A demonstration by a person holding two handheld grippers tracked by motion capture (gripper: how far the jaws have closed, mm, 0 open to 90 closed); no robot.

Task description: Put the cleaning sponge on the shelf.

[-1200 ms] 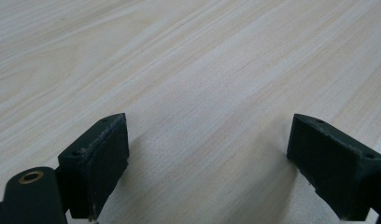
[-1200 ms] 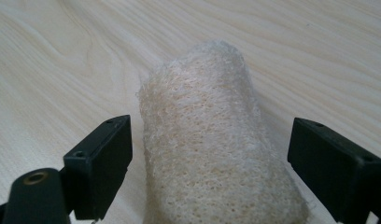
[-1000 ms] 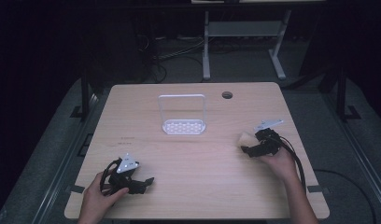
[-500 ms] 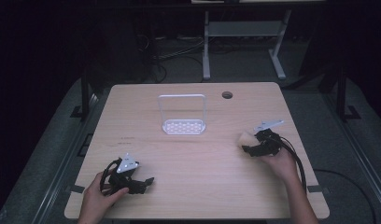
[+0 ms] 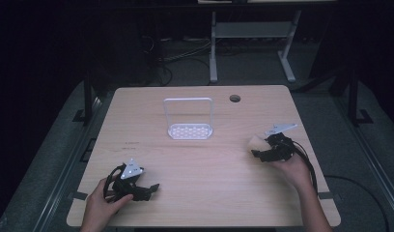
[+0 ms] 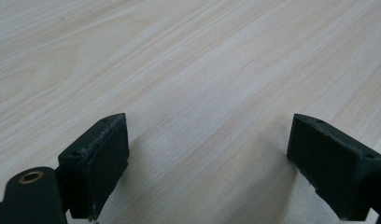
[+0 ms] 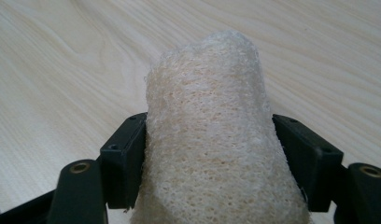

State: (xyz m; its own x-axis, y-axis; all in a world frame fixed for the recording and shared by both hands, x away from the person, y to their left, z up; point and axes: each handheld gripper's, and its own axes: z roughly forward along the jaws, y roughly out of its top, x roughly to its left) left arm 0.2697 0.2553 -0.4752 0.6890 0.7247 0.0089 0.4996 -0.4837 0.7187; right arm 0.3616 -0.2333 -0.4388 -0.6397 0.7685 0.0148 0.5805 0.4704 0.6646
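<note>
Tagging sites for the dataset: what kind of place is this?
Probably a lab or data-collection workshop, not a home: one bare wooden table on grey carpet, dark surroundings, cables and a metal desk frame behind it, and a hand-held gripper at each side.

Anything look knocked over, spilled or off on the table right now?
Nothing stands out. The white rack stands upright mid-table, the right gripper is shut on a loofah sponge, and the left gripper is open over bare wood.

No text, label, brand or number could be read anywhere — a faint dark mark sat on the table (image 5: pixel 137 116) near its left edge, too small to tell whether it was writing.
</note>
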